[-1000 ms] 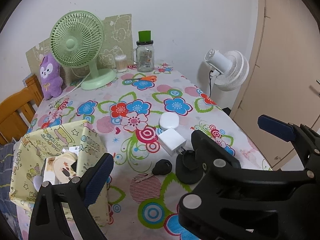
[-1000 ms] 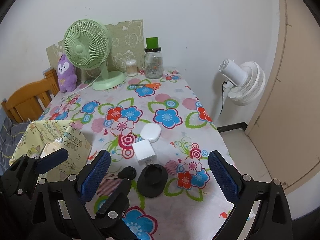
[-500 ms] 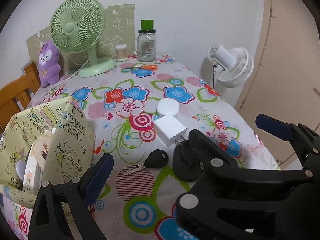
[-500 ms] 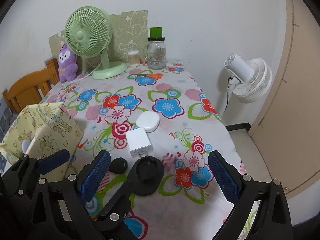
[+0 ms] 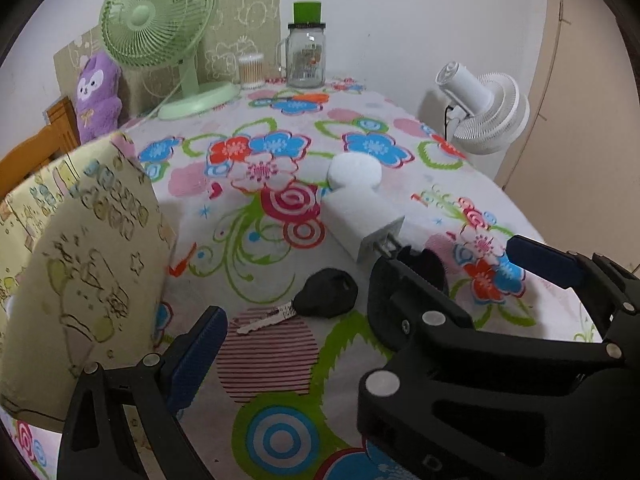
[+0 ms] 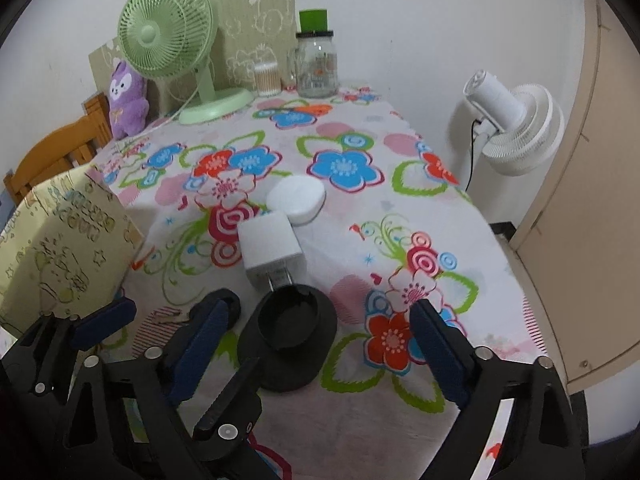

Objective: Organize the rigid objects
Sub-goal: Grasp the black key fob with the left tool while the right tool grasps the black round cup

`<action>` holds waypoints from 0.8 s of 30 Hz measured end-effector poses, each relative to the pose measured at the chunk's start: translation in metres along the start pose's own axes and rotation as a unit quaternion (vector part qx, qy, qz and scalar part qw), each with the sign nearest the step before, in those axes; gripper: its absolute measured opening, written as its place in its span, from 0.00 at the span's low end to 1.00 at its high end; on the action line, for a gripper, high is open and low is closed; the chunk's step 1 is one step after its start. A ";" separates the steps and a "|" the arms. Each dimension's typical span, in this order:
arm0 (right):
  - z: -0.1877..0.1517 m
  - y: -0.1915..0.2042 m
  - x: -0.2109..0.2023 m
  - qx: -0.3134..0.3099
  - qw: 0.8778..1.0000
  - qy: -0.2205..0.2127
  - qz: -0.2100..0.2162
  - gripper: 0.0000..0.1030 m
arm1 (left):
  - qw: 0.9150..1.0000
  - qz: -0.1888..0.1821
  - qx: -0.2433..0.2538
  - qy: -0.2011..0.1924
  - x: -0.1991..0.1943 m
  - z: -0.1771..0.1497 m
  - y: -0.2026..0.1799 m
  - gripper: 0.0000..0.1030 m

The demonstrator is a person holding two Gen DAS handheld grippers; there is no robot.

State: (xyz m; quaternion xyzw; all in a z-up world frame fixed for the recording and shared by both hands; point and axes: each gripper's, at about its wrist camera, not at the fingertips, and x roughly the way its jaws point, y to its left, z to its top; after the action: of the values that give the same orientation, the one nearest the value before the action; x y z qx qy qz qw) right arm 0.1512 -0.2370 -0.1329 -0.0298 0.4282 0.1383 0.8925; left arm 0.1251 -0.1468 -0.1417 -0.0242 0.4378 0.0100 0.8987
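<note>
Both of our grippers have come down toward the near end of the flowered tabletop (image 6: 460,420) over the last second, and the small things that looked distant a moment ago now fill the lower half of each view. Our right gripper (image 6: 316,354) has its jaws spread but closing, with the black round holder (image 6: 292,344) sitting on the cloth between and just beyond them; the pads do not touch it yet. Our left gripper (image 5: 360,292) hangs with its jaws spread wide and empty, the black car key (image 5: 320,294) lying in the gap ahead of them.

Just behind the holder lies the white charger (image 6: 272,250), its prongs pointing at the holder's rim, and touching the charger's far side is the white oval case (image 6: 296,199). The yellow patterned fabric bin (image 5: 80,264), standing just left of our left gripper, looks like where these belong.

We judge that the descent has put us within reach: the holder goes first for the right, and the key for the left.
</note>
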 end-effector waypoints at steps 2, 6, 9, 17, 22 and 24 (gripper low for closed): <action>-0.002 0.001 0.006 -0.001 1.000 0.007 0.002 0.87 | 1.000 0.001 -0.001 0.004 0.004 -0.002 0.001 0.96; -0.004 0.002 0.014 -0.003 1.000 0.015 0.004 0.81 | 1.000 0.007 -0.005 0.007 0.010 -0.004 0.003 0.96; -0.003 0.002 0.019 0.000 1.000 0.018 0.011 0.73 | 1.000 0.011 -0.008 0.006 0.014 -0.003 0.006 0.96; -0.001 0.001 0.024 0.010 0.999 0.026 0.031 0.50 | 1.000 0.009 -0.012 0.006 0.016 0.000 0.009 0.96; -0.002 0.000 0.022 0.017 0.999 0.026 0.024 0.50 | 1.000 0.003 -0.001 0.006 0.018 0.003 0.007 0.96; -0.002 -0.002 0.021 0.021 0.999 0.025 0.020 0.50 | 1.000 -0.001 0.002 0.008 0.020 0.005 0.006 0.98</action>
State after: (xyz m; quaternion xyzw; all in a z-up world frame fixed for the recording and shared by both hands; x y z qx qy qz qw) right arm 0.1628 -0.2347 -0.1503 -0.0063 0.4533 0.1463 0.8793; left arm 0.1405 -0.1410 -0.1545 -0.0232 0.4450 0.0085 0.8952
